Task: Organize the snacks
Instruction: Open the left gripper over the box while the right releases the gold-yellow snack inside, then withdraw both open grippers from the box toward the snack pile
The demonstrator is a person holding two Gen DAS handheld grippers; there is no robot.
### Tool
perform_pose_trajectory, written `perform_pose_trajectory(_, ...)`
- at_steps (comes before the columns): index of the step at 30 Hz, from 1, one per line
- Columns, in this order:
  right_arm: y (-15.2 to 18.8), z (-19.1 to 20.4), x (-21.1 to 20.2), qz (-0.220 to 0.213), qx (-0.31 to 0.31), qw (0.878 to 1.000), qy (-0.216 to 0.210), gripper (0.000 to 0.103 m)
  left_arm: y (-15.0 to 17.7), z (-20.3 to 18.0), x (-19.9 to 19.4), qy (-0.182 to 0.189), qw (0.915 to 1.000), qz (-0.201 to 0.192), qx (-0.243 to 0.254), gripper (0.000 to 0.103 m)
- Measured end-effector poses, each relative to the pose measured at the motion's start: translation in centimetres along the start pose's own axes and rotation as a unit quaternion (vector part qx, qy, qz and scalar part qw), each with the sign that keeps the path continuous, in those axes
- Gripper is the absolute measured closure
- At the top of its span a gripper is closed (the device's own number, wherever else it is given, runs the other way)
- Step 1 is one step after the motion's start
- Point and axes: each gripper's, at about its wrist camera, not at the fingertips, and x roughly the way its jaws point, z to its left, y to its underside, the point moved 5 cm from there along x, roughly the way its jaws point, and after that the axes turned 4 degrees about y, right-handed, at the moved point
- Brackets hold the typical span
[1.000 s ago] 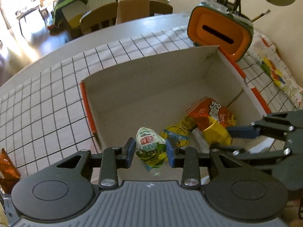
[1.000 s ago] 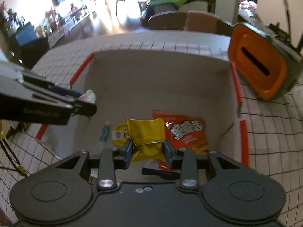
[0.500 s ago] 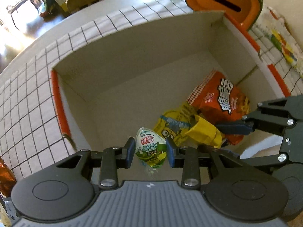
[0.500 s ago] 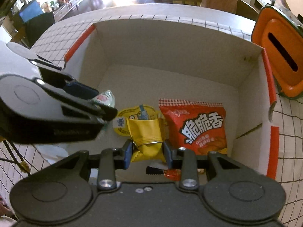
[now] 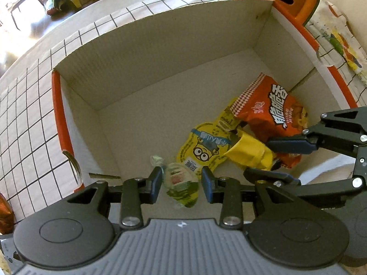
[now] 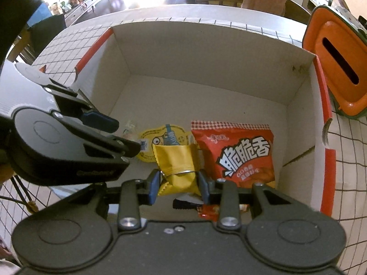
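Hanging low inside the box (image 5: 146,52), a green packet (image 5: 181,183) sits loose in the parted left gripper (image 5: 181,184) for release, while a yellow pouch (image 6: 177,171) is clamped by the right gripper (image 6: 177,184).

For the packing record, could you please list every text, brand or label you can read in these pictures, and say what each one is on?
"脆脆香": big white characters on the red snack bag.
Yellow round pouch: a cartoon face and a blue strip of characters, too small to read.
Green-and-white candy wrapper in the left claw: red label, blurred.
Left claw's body, seen from the right wrist: embossed brand, illegible.
Yellow packet in the right claw: no text visible.
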Motion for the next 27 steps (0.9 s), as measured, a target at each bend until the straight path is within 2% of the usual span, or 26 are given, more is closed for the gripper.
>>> perform_pose_trajectory(4,0.0,-0.2,-0.8,-0.01,-0.001,1.0,0.001,0.066,0.3,-0.1,-1.2,0.01,0.9998,-0.016,-0.003,0.063)
perform_pose_trajectory(9,0.3,-0.5,-2.7,-0.032,0.005,0.999,-0.003,0.063,0.7,-0.2,-3.5,0.02,0.9985,-0.051,0.0,0.054)
perform_pose_trajectory(18,0.8,-1.0,-6.7,-0.081,0.028,0.996,-0.015,0.054,2.6,-0.3,-8.6,0.034,0.9928,-0.114,0.006,0.053)
perform_pose_trajectory(22,1.1,-0.7,-8.1,-0.103,0.033,0.994,-0.013,0.047,3.7,-0.3,-10.4,0.034,0.9893,-0.142,0.01,0.052)
perform_pose_trajectory(25,1.1,-0.3,-9.1,-0.118,0.043,0.992,-0.028,0.042,4.6,0.0,-11.7,0.031,0.9857,-0.166,0.011,0.05)
perform_pose_trajectory(27,1.0,0.0,-9.7,-0.129,0.046,0.99,-0.032,0.041,5.2,0.2,-12.3,0.028,0.9844,-0.174,0.009,0.049)
